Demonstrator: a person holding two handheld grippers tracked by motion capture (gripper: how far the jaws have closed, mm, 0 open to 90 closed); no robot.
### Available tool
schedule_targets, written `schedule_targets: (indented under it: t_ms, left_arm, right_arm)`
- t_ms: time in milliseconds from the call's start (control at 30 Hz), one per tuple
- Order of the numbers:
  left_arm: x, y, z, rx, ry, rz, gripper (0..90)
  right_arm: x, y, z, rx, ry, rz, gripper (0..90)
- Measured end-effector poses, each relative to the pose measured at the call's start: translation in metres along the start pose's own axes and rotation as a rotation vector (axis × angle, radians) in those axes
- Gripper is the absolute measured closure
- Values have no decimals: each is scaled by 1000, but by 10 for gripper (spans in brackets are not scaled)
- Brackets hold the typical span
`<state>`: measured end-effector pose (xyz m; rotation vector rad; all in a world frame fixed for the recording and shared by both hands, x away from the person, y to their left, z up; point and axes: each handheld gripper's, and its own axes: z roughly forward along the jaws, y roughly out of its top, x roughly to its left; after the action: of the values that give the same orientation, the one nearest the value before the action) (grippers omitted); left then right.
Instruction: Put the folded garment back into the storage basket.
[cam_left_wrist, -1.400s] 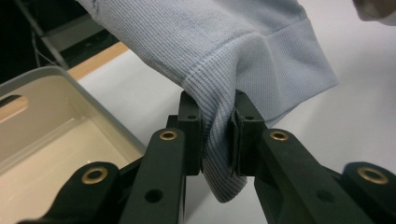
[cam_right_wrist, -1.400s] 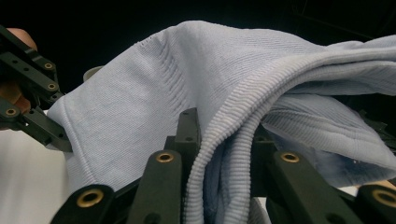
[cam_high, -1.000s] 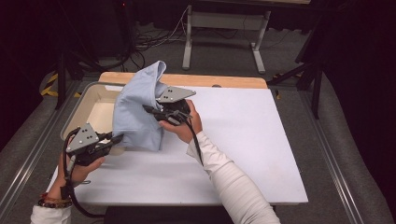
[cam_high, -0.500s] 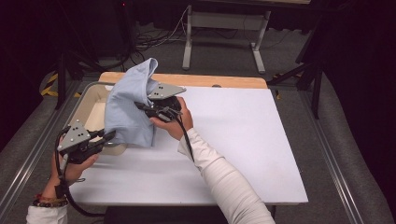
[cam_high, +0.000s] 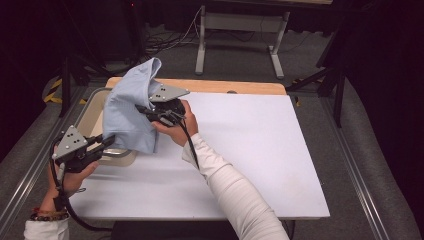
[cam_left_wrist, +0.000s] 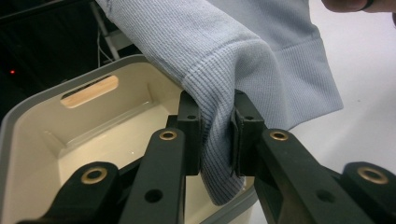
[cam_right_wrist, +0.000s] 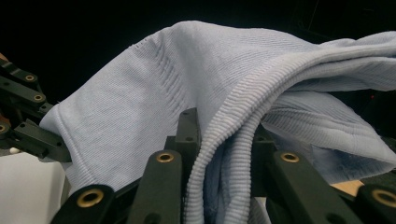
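right tongs (cam_right_wrist: 224, 140) clamp ribbed hem of light blue garment (cam_right_wrist: 154, 88); left tongs (cam_right_wrist: 51, 144) grip far edge.

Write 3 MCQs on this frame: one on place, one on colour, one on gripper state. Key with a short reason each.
1. Where is the garment?
A. Flat on the white table top
B. Held up over the bin at the table's left edge
C. On the floor

2. What colour is the garment?
A. Red
B. Black
C. Light blue

3. How do the left gripper and the right gripper stand?
A. Both shut on the garment
B. Both open, clear of it
C. Left open, right shut on it

Key:
1. B: the high view shows it hanging between the two grippers above the cream bin, off the table.
2. C: the knit is pale blue in all three views.
3. A: in each gripper view the fabric is pinched between that gripper's jaws.
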<state>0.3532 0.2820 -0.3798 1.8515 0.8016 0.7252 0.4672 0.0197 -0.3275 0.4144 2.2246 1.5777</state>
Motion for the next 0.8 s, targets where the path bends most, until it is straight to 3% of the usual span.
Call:
schedule_targets:
  t_ms: [433,800]
  left_arm:
    - [19,-8,-10,-4,58,-34,774]
    - [35,-17,-20,-18,145,-83,771]
  right_arm:
    - [7,11,25,-5,7,-10,732]
    - [15,24,50,-25,14,-3,733]
